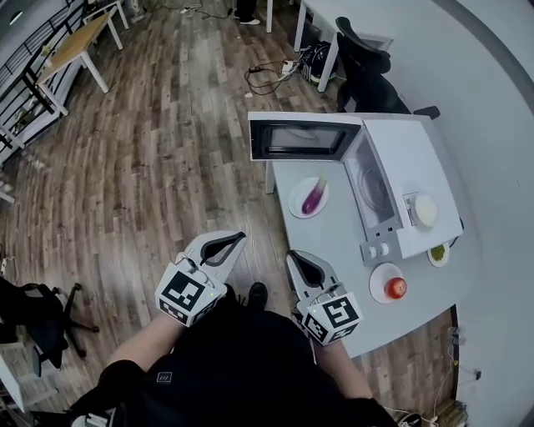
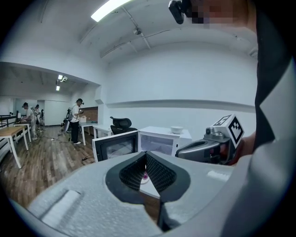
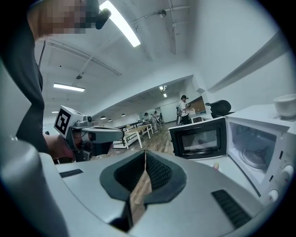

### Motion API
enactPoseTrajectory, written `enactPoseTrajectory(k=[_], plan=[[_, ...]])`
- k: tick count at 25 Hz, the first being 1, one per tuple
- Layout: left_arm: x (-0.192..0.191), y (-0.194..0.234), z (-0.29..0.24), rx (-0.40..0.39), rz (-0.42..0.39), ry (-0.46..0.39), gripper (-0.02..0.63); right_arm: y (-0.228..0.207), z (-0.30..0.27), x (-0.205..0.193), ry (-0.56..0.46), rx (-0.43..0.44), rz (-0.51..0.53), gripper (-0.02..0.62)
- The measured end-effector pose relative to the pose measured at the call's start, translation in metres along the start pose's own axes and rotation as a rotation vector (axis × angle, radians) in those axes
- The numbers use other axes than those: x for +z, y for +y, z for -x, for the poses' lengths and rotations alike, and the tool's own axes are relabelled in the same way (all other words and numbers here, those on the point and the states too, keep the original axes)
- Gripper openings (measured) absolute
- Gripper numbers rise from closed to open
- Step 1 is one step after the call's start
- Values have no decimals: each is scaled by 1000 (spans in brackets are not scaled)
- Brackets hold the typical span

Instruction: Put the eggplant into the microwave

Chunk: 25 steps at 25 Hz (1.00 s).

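Fingers of left gripper and right gripper meet, holding nothing.

A slim purple eggplant is lying flat on a white plate, just before the white microwave, which is standing with its door swung fully open.

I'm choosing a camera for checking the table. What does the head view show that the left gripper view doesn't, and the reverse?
Only the head view: the plate with a red fruit and the green-filled dish. Only the left gripper view: people standing in the background and the ceiling light. Both: the open microwave, the bowl on it and the right gripper.
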<state>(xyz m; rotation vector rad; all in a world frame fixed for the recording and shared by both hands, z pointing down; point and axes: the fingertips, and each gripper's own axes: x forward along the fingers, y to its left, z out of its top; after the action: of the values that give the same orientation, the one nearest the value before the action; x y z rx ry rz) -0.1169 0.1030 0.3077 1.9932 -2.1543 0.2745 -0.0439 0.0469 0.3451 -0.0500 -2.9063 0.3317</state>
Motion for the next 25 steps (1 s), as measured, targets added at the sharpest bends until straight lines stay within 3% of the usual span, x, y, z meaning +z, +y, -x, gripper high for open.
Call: enactPoseTrajectory(k=[7,19,25], plan=[[1,21,-48,-147,-38,23,9,-32,-21,6,3,-125,-25,18],[-4,98,-120,-495,-153,48,9,-65,-108,22,-28,-443,-122,18],[-20,117,-148,-600,-230,94,9,-78,-117,13,-41,-582,-165,17]])
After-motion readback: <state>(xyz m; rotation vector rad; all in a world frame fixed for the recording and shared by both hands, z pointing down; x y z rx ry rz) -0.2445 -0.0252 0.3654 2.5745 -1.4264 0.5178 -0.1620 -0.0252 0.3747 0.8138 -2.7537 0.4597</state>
